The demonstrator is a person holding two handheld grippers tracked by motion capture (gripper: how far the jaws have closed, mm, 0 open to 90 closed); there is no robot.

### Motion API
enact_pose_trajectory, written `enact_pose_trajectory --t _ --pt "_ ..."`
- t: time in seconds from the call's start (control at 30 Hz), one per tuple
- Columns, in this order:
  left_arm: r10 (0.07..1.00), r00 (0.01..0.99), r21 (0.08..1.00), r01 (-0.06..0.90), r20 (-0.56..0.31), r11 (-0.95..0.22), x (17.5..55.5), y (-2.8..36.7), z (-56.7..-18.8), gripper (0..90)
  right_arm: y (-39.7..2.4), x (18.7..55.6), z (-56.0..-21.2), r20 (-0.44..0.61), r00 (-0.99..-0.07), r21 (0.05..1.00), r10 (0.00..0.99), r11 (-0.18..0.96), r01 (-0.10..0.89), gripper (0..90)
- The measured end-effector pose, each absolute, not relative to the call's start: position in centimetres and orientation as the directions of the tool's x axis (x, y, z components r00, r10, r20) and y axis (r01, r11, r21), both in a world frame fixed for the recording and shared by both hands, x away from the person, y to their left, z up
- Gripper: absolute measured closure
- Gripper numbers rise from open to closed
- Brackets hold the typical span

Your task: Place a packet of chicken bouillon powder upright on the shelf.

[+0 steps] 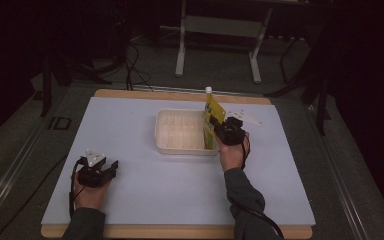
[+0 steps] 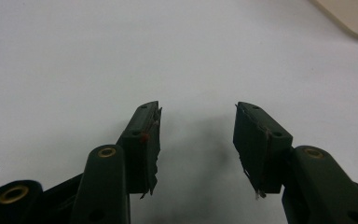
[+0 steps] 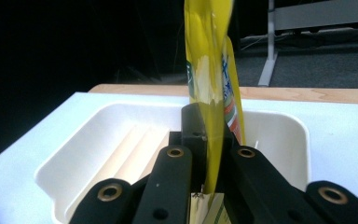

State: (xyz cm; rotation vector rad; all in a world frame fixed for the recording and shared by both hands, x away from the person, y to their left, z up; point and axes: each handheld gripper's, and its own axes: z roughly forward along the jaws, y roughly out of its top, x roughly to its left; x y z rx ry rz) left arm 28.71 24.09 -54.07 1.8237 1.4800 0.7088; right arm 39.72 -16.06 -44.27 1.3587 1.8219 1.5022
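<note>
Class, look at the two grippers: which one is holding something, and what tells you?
The right gripper: its jaws are shut on the yellow pouch, held upright over the white tray. The left gripper rests apart on the table with open, empty jaws.

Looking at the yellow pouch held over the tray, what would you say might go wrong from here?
1. The right tongs pinch only the lower edge of the yellow pouch, which stands tall above them, so it may flop or twist sideways.
2. The pouch sits at the right wall of the white tray, so it might catch that wall or land outside.
3. The left tongs rest open and apart, so nothing steadies the tray if nudged.
</note>
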Motion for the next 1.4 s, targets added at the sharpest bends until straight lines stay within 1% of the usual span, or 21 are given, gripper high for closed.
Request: enact_pose_trajectory --t 0.2,0.37,0.5,0.57,0.63,0.77,0.8,0.87,0.97,1.17,1.4 --pt "0.979 0.206 0.783 0.609 -0.003 -0.125 28.7 24.1 -54.1 50.2 -15.9 39.7 -44.1 0.252 -0.439 0.895 0.863 -0.035 0.445 89.5" --pt "0.978 0.207 0.784 0.608 -0.003 -0.126 28.7 24.1 -54.0 50.0 -15.9 39.6 -43.9 0.227 -0.443 0.886 0.867 0.005 0.464 89.0" --pt "0.979 0.206 0.783 0.609 -0.004 -0.125 28.7 24.1 -54.0 50.0 -16.0 39.8 -43.6 0.209 -0.447 0.87 0.87 0.044 0.491 86.1" --pt "0.978 0.206 0.785 0.607 -0.004 -0.125 28.7 24.1 -54.0 50.0 -16.2 39.8 -43.7 0.209 -0.447 0.865 0.87 0.049 0.5 82.5" --pt "0.978 0.206 0.784 0.607 -0.003 -0.125 28.7 24.1 -54.0 50.0 -16.4 39.7 -43.7 0.209 -0.446 0.861 0.87 0.052 0.505 76.9" --pt "0.979 0.206 0.784 0.608 -0.004 -0.125 28.7 24.1 -54.0 50.0 -16.6 39.6 -43.6 0.191 -0.463 0.851 0.866 0.089 0.518 61.8" --pt "0.979 0.206 0.784 0.608 -0.004 -0.125 28.7 24.1 -54.0 50.0 -16.6 39.6 -43.5 0.186 -0.477 0.842 0.859 0.111 0.528 56.4" --pt "0.979 0.205 0.785 0.607 -0.004 -0.124 28.7 24.1 -54.0 50.0 -16.6 39.7 -43.5 0.181 -0.488 0.822 0.854 0.141 0.552 50.1" --pt "0.979 0.204 0.785 0.608 -0.004 -0.124 28.7 24.1 -54.0 50.0 -16.8 39.4 -43.3 0.165 -0.492 0.818 0.855 0.16 0.553 46.2" --pt "0.979 0.204 0.784 0.608 -0.005 -0.123 28.7 24.1 -54.0 50.0 -17.8 38.7 -42.8 0.171 -0.502 0.82 0.848 0.16 0.549 36.6" --pt "0.979 0.204 0.786 0.606 -0.003 -0.124 28.7 24.1 -54.0 50.0 -18.7 37.4 -42.7 0.145 -0.522 0.81 0.84 0.202 0.551 29.6"
